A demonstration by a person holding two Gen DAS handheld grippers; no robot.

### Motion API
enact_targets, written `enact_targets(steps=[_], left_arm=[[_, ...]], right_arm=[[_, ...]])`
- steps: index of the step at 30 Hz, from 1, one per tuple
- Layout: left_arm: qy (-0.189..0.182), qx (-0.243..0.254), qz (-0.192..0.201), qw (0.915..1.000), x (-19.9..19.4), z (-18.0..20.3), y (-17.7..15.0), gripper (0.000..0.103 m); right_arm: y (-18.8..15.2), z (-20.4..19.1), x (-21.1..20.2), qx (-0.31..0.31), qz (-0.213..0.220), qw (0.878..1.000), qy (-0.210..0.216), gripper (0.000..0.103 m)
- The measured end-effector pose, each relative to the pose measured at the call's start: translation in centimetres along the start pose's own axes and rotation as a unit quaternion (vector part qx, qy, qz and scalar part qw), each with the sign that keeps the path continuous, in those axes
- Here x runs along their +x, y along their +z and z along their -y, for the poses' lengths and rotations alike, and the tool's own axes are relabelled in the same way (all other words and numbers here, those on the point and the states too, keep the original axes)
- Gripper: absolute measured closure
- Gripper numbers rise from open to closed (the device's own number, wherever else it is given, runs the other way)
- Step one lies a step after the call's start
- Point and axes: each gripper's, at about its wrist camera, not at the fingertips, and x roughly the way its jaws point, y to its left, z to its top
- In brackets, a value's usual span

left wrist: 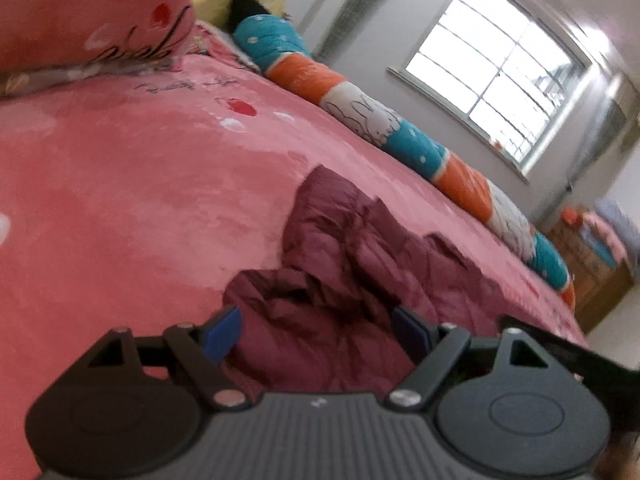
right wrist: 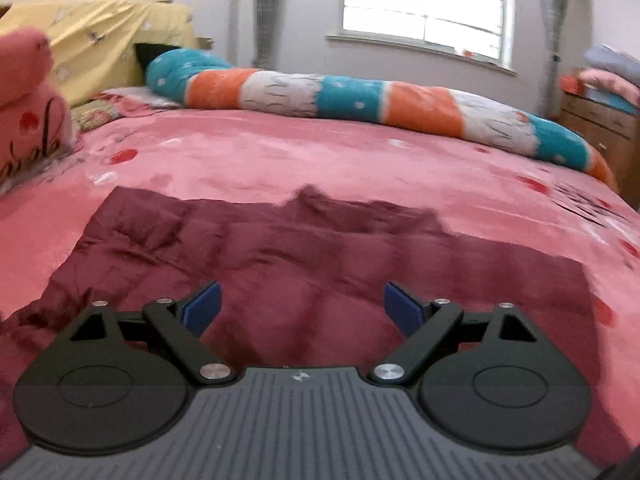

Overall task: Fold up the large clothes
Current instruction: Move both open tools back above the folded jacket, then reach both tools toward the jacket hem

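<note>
A dark maroon puffy garment point(right wrist: 304, 252) lies spread and wrinkled on the pink bed cover point(right wrist: 320, 160). In the left wrist view the same garment point(left wrist: 360, 264) is bunched in folds straight ahead. My left gripper point(left wrist: 318, 334) is open, its blue pads wide apart, held just above the garment's near edge with nothing between them. My right gripper point(right wrist: 302, 308) is open too, pads wide apart, hovering over the near part of the garment. Neither gripper holds cloth.
A long rolled quilt in teal, orange and white point(right wrist: 360, 96) lies along the far side of the bed. Pink pillows point(right wrist: 28, 96) sit at the left. A wooden dresser point(right wrist: 600, 128) stands at the right, under a window point(right wrist: 424, 4).
</note>
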Motion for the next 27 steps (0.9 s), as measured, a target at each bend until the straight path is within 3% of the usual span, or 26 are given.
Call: enact_targets(steps=[5, 12, 27], left_arm=[[-0.007, 0.058, -0.019, 0.9981, -0.5, 2.0, -2.2, 0.020], [-0.004, 0.144, -0.043, 0.9886, -2.2, 4.3, -6.5, 0.020], [0.005, 0.253, -0.049, 0.9663, -8.2, 8.4, -13.0, 0.017]], right_arm=[[-3.2, 3.7, -4.2, -0.011, -0.061, 0.997, -0.045, 0.000], [-8.7, 6.2, -7.8, 0.009, -0.138, 0.988, -0.063, 0.000], [-15.2, 7.6, -18.1, -0.003, -0.144, 0.989, -0.045, 0.000]])
